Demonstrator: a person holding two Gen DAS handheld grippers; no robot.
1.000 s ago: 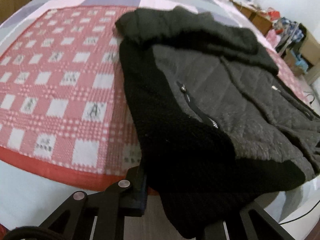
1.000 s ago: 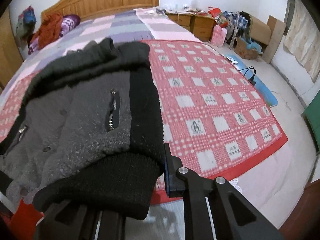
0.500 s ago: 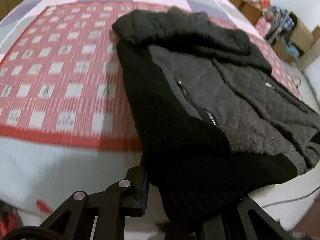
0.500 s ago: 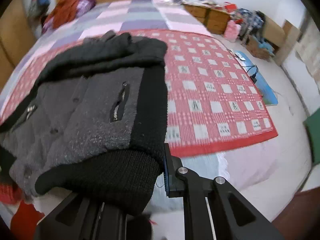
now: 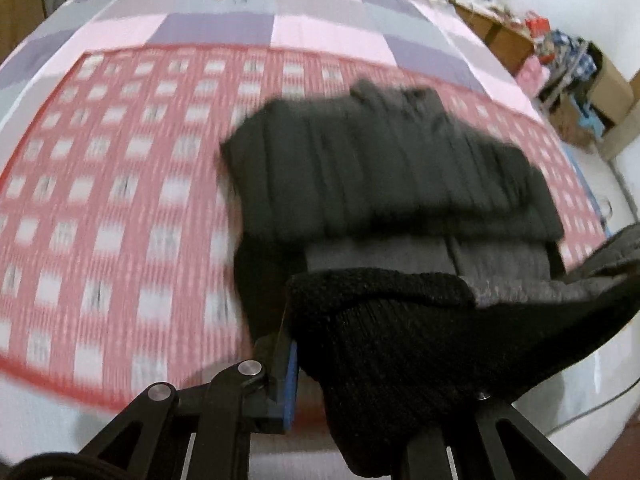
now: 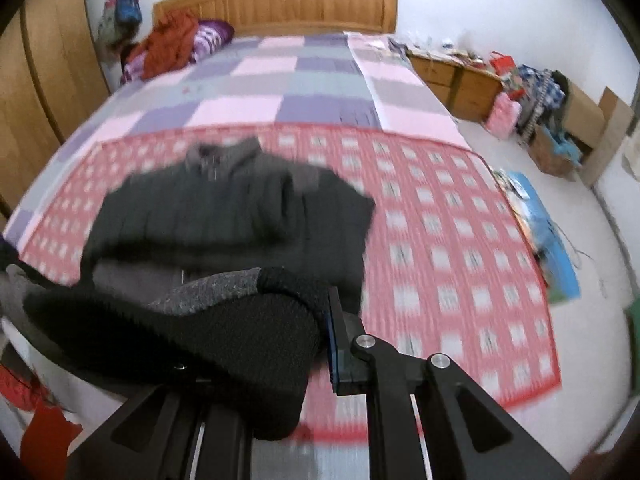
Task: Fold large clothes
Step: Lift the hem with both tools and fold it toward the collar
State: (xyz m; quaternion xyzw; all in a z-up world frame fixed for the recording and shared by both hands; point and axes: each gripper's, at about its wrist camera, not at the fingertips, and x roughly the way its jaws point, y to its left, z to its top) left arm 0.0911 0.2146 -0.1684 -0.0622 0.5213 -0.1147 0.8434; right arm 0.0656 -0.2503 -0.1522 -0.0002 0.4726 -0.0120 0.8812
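1. The left gripper (image 5: 320, 364) has its jaws clamped on the black ribbed hem of the jacket (image 5: 384, 176).
2. The right gripper (image 6: 296, 344) grips that hem too.
3. The jacket's far part lies on the red checked blanket (image 6: 460, 248) on the bed (image 6: 280, 76).

No readable text, brand, number or sign anywhere in my two views. White squares on red checked blanket (image 6: 460, 240) carry small dark marks, too blurred to read. Boxes and packages by wall (image 6: 580, 120) show no legible label. Nothing printed visible on my jacket (image 5: 400, 184).
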